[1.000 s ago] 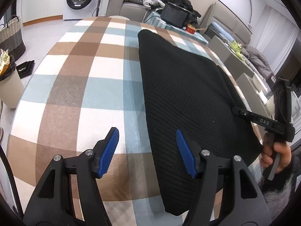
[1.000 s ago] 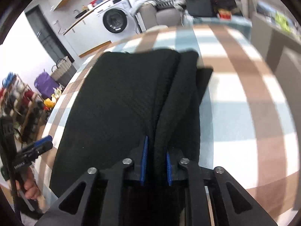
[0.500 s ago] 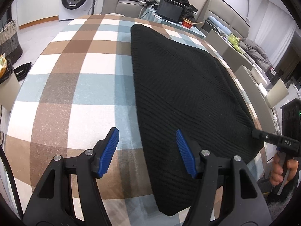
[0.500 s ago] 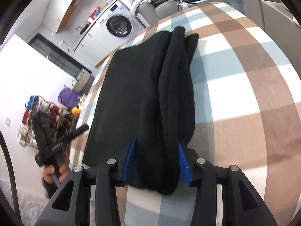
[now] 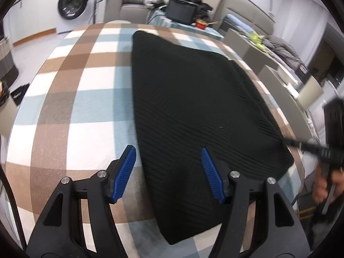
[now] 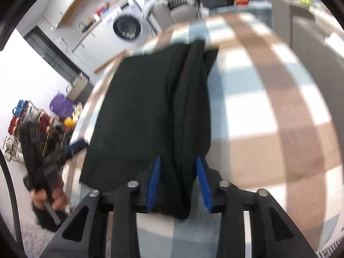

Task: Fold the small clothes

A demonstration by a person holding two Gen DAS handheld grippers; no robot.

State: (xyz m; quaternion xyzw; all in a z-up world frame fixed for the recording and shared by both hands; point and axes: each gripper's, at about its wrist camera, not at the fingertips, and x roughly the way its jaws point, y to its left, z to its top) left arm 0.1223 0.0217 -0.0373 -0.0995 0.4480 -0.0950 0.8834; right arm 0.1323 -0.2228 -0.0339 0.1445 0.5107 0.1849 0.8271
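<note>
The black knit garment (image 5: 193,107) lies folded flat on the checked tablecloth (image 5: 86,99), a long dark slab running away from you down the middle of the table, its ribbed top smooth and its near corner close to the table's front edge. Seen from your right side, its right edge is a stack of thick rolled folds (image 6: 193,107). Your right gripper (image 6: 178,182) sits at the near end of those folds with the bundled edge between its blue pads (image 6: 153,182); the jaws are narrowly apart and closing a little, and the pads look to stand just off the cloth rather than pinching it — the frame is blurred there. Your left gripper (image 5: 168,174) hangs over the garment's near left edge with its jaws wide apart and nothing in them: one pad over the bare tablecloth, the other over the black knit. Each camera catches the other gripper gripped in your hand (image 5: 326,185) at the frame's side. Beyond the table stand a washing machine (image 5: 73,4), a grey sofa (image 5: 129,6) heaped with clothes, and — at the left of the right view — a rack of coloured items (image 6: 32,120).
</note>
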